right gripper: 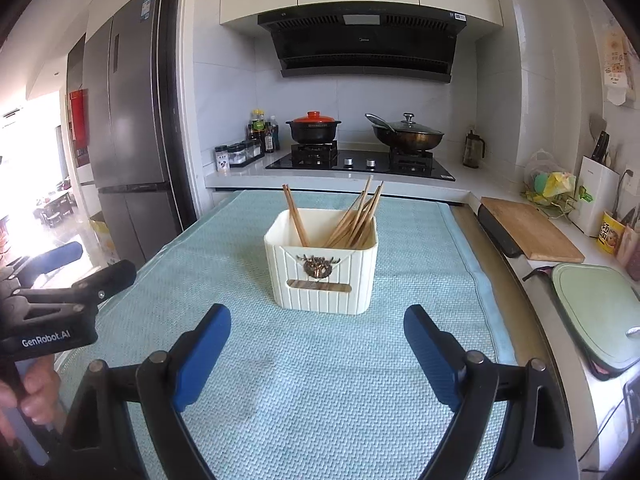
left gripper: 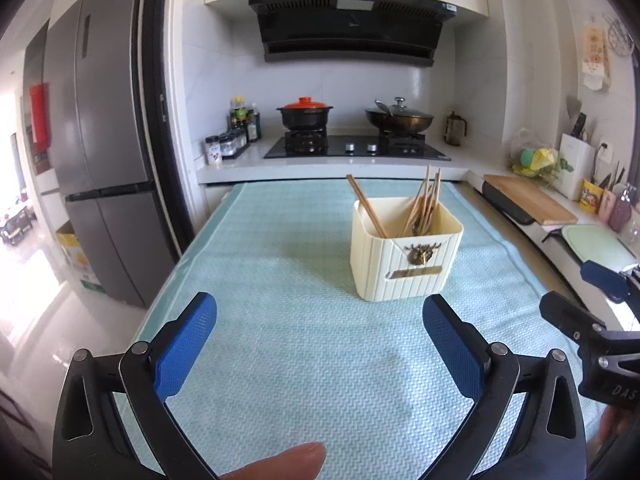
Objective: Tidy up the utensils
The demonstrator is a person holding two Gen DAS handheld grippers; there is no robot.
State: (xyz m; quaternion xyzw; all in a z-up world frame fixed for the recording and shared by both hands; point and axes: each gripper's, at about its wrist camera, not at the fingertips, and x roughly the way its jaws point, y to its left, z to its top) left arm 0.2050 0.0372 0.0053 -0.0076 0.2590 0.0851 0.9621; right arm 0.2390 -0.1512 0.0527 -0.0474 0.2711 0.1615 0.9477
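A utensil holder (right gripper: 321,264) stands on a mat (right gripper: 320,380) covering the tabletop (right gripper: 468,216), chopsticks (right gripper: 358,216) upright inside it, with the stove (right gripper: 360,164) behind, the fridge (right gripper: 128,120) left, and cutting boards (right gripper: 532,232) right.

Your right gripper (right gripper: 317,334) hovers with its blue-padded fingers (right gripper: 202,354) spread wide and empty above the pale green textured cloth (right gripper: 320,400) on the desk. Ahead stands the cream ribbed plastic box (right gripper: 322,276) holding upright wooden chopsticks (right gripper: 356,216).

Red-lidded pot (left gripper: 305,114) and lidded wok (left gripper: 399,117) on stove (left gripper: 356,147)
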